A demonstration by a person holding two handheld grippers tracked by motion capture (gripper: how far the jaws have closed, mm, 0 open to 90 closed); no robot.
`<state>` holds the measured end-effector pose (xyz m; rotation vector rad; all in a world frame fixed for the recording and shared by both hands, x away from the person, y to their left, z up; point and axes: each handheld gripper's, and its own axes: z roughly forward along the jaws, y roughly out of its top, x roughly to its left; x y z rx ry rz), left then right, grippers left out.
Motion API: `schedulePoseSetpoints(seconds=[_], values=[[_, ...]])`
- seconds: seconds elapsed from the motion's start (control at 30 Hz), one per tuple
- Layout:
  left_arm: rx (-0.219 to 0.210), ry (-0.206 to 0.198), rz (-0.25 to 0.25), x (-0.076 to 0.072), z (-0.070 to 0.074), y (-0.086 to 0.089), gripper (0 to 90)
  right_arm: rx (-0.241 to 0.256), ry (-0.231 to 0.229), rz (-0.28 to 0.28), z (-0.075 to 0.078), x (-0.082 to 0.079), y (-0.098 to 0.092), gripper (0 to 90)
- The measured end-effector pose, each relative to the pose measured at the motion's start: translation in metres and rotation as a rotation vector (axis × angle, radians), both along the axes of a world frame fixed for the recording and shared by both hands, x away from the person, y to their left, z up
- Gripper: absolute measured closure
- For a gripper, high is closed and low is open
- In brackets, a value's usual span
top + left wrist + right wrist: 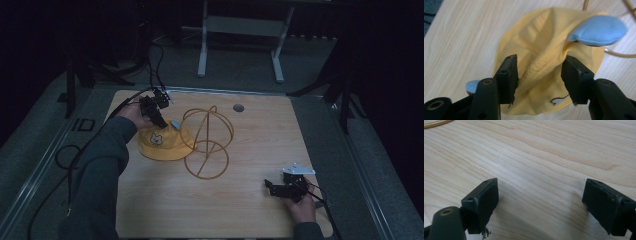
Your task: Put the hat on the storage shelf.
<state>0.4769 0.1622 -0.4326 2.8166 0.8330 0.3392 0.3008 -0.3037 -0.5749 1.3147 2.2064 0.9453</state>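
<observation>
We hold the left gripper over the yellow hat, jaws apart astride a raised fold, at nine o'clock of the wire frame. Our right gripper rests at five o'clock on the table, jaws wide apart, empty.

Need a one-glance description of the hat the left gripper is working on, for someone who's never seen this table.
On the wooden table, look left of centre, beside the wire-frame globe stand. The hat is a soft yellow child's cap lying there, with the left gripper over a raised fold, jaws apart either side. It is the only fabric item: small bear face on the front, pale blue ears.
</observation>
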Motion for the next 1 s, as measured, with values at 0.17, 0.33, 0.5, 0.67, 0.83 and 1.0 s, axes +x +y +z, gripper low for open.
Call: schedulePoseSetpoints(seconds=[0.17, 0.33, 0.5, 0.67, 0.83, 1.0], values=[[0.034, 0.001, -0.031, 0.000, -0.003, -0.002, 63.1, 0.000, 0.000, 0.000, 0.000, 0.000, 0.000, 13.5], [0.047, -0.001, -0.035, -0.002, -0.001, -0.003, 75.5, 0.000, 0.000, 0.000, 0.000, 0.000, 0.000, 13.5], [0.080, -0.017, -0.044, -0.004, 0.006, -0.002, 78.4, 0.000, 0.000, 0.000, 0.000, 0.000, 0.000, 13.5], [0.084, -0.012, -0.044, -0.005, 0.011, 0.000, 79.3, -0.001, 0.000, 0.000, 0.000, 0.000, 0.000, 13.5], [0.080, -0.010, -0.037, -0.007, 0.018, 0.003, 79.4, 0.000, 0.000, 0.000, 0.000, 0.000, 0.000, 13.5], [0.066, -0.018, -0.040, -0.009, 0.026, 0.006, 79.4, 0.000, 0.000, 0.000, 0.000, 0.000, 0.000, 13.5]])
